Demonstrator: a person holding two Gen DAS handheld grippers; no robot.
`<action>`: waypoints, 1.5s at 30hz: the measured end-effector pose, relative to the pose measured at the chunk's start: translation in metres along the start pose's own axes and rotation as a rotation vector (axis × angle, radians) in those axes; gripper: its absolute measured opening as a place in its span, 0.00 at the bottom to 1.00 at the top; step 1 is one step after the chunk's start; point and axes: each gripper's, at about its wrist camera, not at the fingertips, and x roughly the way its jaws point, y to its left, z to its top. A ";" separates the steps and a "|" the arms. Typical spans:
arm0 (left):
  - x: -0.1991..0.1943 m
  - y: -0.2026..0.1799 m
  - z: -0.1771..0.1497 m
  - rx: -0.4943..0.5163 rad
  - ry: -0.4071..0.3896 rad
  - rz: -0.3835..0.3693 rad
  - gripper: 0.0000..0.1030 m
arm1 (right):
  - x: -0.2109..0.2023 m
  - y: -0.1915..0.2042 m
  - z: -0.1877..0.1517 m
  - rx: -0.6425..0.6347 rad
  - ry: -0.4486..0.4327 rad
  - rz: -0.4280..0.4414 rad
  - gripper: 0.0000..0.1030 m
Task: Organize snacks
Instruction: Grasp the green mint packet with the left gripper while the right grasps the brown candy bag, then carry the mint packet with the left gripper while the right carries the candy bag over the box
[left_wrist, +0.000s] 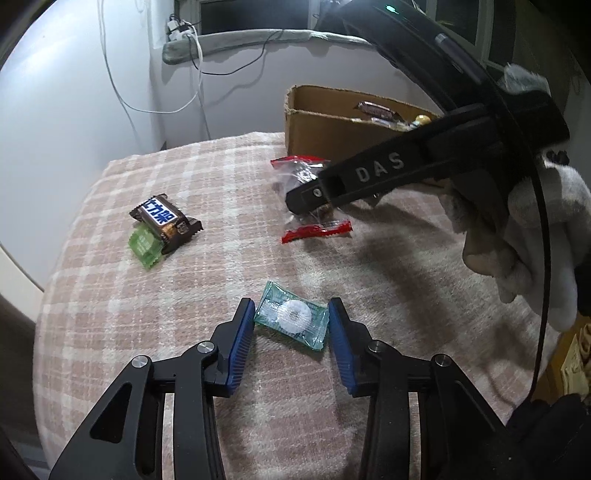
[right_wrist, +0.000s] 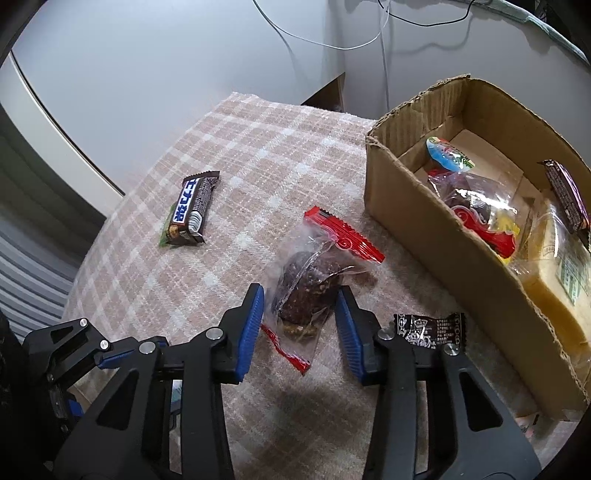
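Left tongs: you are holding them open, straddling the green candy.
Right tongs: you are holding them open around the nut bar packet.

Pink-and-white checked cloth covers surface under both grippers, reaches far ahead. White wall stands beyond cloth, ahead and left of left gripper. White cable and black cable hang on wall. Grey padded ledge runs above, white plug at its left end.
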 end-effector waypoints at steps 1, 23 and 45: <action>-0.001 0.001 0.001 -0.006 -0.003 -0.001 0.38 | -0.002 0.000 -0.001 -0.002 -0.004 0.002 0.40; -0.021 0.004 0.014 -0.055 -0.062 -0.017 0.38 | -0.057 -0.011 -0.021 0.009 -0.112 0.034 0.35; -0.012 -0.001 0.108 -0.017 -0.181 -0.069 0.38 | -0.142 -0.081 -0.023 0.109 -0.279 -0.038 0.35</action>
